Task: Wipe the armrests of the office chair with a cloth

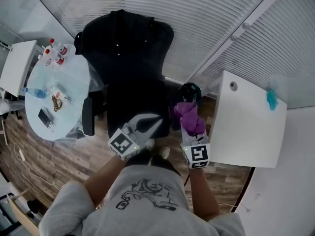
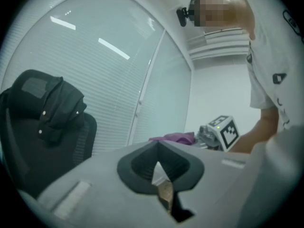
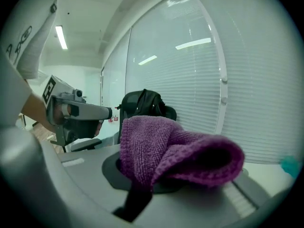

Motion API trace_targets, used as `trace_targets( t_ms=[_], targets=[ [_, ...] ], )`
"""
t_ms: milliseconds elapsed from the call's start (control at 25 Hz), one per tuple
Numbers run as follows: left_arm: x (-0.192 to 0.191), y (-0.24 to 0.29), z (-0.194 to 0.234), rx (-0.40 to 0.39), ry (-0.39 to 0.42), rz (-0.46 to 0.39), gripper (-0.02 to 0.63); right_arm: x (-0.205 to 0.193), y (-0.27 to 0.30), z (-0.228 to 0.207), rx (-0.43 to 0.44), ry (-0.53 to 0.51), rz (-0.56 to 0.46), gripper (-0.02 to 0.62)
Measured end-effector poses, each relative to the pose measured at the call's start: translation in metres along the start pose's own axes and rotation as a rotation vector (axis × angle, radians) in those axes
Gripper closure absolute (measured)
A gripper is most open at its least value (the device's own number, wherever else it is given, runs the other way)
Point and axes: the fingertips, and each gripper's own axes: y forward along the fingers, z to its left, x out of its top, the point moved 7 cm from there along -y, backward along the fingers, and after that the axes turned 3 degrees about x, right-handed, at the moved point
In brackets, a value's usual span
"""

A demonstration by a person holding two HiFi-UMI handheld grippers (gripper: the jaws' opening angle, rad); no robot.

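A black office chair stands in front of me with a dark garment over its backrest. Its left armrest shows beside the seat; the right armrest is mostly hidden under the cloth. My right gripper is shut on a purple cloth, which hangs at the seat's right edge. In the right gripper view the cloth bulges over the jaws and hides the tips of the right gripper. My left gripper hovers over the seat's front, shut, with nothing in it. The left gripper points toward the chair.
A round glass table at the left carries small bottles and a phone. A white desk stands close on the right with a teal object on it. Window blinds run behind the chair. The floor is wood.
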Motion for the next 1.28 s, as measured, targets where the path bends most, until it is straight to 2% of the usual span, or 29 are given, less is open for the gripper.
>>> trace_targets(
  t_ms=[160,280,400,680,880,1280],
  targets=[
    [0.049,-0.008,-0.025,-0.021,-0.019,-0.054,0.604,0.043,-0.045,0.017,-0.030,0.028,-0.089,0.565],
    [0.074,-0.019,-0.041,-0.032,0.018,-0.066,0.604,0.070,-0.072,0.025,-0.032,0.020,-0.142,0.565],
    [0.105,-0.030,-0.063,-0.031,0.059,-0.120,0.604,0.092,-0.102,0.033,-0.050,-0.014,-0.165,0.565],
    [0.127,-0.040,-0.091,0.006,0.074,-0.148,0.604,0.111,-0.134,0.045,-0.061,-0.038,-0.209,0.565],
    [0.127,-0.060,-0.104,0.070,0.075,-0.160,0.604,0.112,-0.137,0.060,0.012,-0.054,-0.219,0.565],
    [0.113,-0.124,-0.128,0.281,0.044,-0.187,0.604,0.117,-0.124,0.106,0.235,-0.101,-0.230,0.565]
  ],
)
